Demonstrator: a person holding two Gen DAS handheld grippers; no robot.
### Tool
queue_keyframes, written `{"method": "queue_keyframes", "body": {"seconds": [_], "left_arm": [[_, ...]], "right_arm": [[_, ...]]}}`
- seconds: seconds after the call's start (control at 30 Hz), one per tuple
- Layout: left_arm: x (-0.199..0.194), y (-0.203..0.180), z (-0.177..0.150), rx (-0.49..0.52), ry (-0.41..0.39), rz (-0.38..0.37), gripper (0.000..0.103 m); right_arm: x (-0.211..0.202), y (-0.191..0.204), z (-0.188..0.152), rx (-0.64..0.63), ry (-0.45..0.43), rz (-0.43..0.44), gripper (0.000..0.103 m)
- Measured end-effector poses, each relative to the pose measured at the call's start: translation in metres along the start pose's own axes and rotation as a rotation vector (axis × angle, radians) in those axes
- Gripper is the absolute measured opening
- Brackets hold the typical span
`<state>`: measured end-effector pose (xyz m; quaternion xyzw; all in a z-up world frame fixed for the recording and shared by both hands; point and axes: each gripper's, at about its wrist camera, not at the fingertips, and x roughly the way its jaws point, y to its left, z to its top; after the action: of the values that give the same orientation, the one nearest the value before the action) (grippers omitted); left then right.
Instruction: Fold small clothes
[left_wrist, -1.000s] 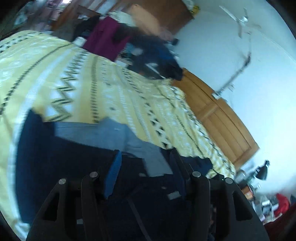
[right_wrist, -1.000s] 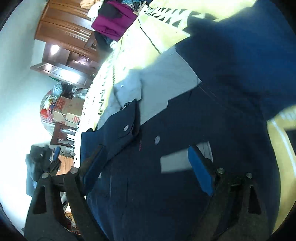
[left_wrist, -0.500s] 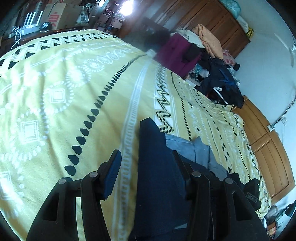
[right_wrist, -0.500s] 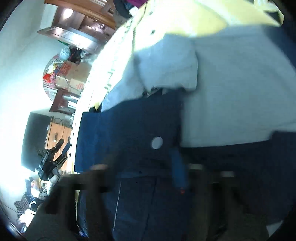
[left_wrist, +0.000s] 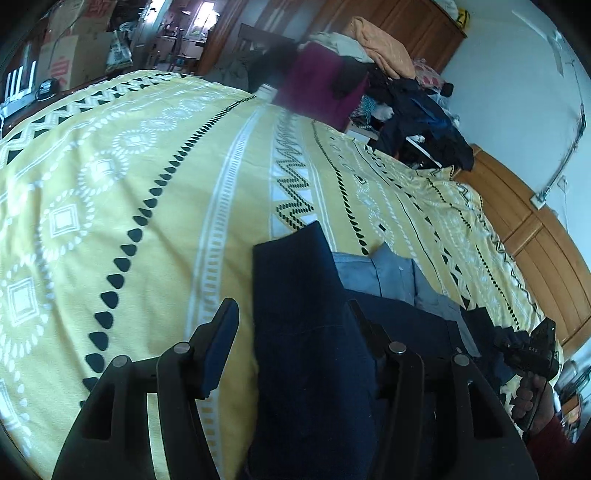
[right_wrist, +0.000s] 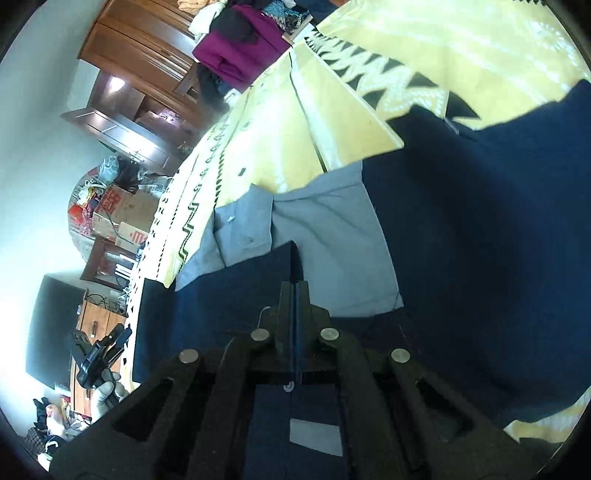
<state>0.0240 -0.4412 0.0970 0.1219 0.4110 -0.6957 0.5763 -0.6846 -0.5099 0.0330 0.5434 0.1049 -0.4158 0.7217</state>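
Judging from how the cloth lies, I am early in the fold. Taking the yellow patterned bedspread as my landmark, the navy shirt is spread across its near part, front side up, with the grey collar panel toward the bedspread's middle. One navy flap lies over the body beside the collar; whether that counts as a finished fold I cannot say. The sleeves and the lengthwise folds look undone. My right gripper has its fingers pressed together on the edge of that flap. My left gripper is spread wide, one finger on each side of a navy sleeve, gripping nothing.
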Motion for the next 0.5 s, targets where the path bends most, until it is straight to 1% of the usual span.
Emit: {"method": "queue_keyframes", "body": {"seconds": [0.03,0.07,0.1,0.17,0.2,0.23,0.33,0.47,0.5], "left_arm": [[0.002,-0.005,-0.001,0.017,0.010,-0.002,0.059],[0.003,-0.010,-0.002,0.037,0.019,0.002,0.059],[0.004,-0.012,-0.002,0.040,0.019,0.005,0.059],[0.002,-0.007,-0.004,0.004,0.013,-0.002,0.059],[0.000,-0.005,-0.004,-0.007,0.010,0.005,0.059],[-0.002,-0.002,-0.004,-0.011,0.007,0.013,0.059],[-0.005,0.001,-0.003,-0.003,0.011,0.023,0.060],[-0.006,0.004,-0.003,0.008,0.011,0.021,0.060],[-0.004,0.004,-0.004,0.009,0.016,0.025,0.060]], "right_arm": [[0.008,0.001,-0.001,0.011,0.035,0.029,0.001],[0.017,0.007,-0.001,0.013,0.055,0.028,0.001],[0.022,0.008,-0.002,0.002,0.069,0.018,0.005],[0.033,0.015,-0.006,-0.028,0.103,0.010,0.020],[0.038,0.018,-0.007,-0.043,0.116,-0.012,0.034],[0.041,0.020,-0.008,-0.049,0.126,-0.025,0.044],[0.050,0.023,-0.015,-0.054,0.153,-0.056,0.048],[0.064,0.035,-0.023,-0.096,0.192,-0.051,0.048],[0.069,0.040,-0.025,-0.117,0.206,-0.059,0.046]]}}
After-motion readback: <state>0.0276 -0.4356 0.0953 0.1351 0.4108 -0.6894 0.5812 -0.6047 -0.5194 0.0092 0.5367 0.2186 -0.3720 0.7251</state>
